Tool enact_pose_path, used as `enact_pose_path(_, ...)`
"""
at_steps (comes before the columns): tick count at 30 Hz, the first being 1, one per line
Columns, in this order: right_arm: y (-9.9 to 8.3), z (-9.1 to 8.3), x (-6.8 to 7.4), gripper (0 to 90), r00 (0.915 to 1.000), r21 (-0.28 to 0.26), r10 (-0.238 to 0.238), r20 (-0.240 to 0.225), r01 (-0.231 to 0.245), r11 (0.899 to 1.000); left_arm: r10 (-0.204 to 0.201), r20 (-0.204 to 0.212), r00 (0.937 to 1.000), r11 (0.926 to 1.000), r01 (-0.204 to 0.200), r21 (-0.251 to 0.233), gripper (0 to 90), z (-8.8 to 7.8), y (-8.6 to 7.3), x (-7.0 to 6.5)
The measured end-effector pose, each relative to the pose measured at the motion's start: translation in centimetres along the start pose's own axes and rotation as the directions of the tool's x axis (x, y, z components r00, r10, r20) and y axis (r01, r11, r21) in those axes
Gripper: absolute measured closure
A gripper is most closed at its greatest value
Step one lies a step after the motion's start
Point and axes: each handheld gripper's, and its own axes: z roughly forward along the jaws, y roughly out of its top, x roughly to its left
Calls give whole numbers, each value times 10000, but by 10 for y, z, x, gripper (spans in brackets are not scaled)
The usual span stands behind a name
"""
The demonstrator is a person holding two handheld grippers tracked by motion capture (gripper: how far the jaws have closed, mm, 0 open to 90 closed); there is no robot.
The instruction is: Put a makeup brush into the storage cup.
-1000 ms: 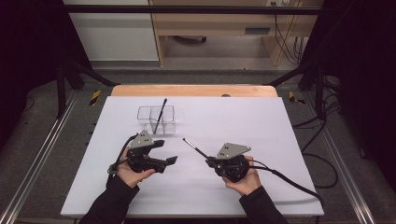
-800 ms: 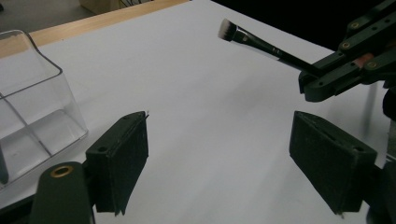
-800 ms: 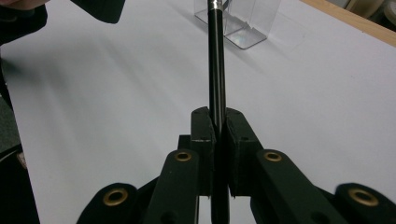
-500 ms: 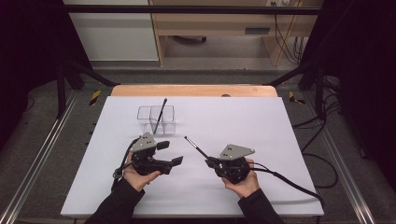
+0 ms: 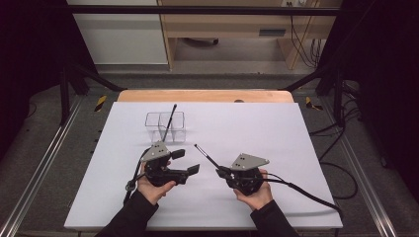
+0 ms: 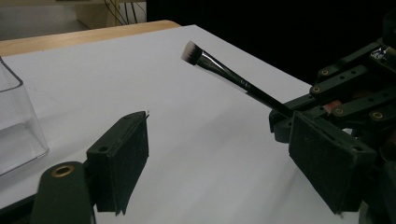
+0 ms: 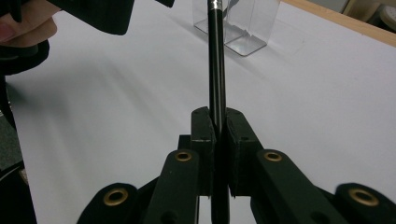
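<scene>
Two claws: right claw [image 7: 218, 135] pinches a brush [image 6: 224, 72], bristles cropped in its view; left claw [image 6: 224, 163] spread.

The makeup brush [image 6: 233, 77] clamped in the right gripper [image 5: 221, 171] has a glossy black handle, a shiny metal ferrule and soft pale bristles at the tip. The pads [image 6: 126, 158] of the left gripper [image 5: 187, 162] look matt black and a little rough, like foam or rubber; the arms behind them are matt black plastic with small brass-coloured rivets. A grey matt plate [image 5: 249, 161] sits on top of the right gripper. Beyond the left gripper stands a clear, glossy plastic organiser [image 5: 154, 123]. The table sheet [image 5: 257, 123] under both grippers is white, smooth and matt, and its far edge [image 5: 207, 96] is pale wood.
</scene>
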Motion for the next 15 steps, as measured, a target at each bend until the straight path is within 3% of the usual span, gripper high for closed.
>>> enact_pose_path(15, 2, -1, 1, 839, 9998, -496, 189, -97, -194, 9986, -788, 615, 9950, 9931, 838, -826, 255, 13, 4, -1)
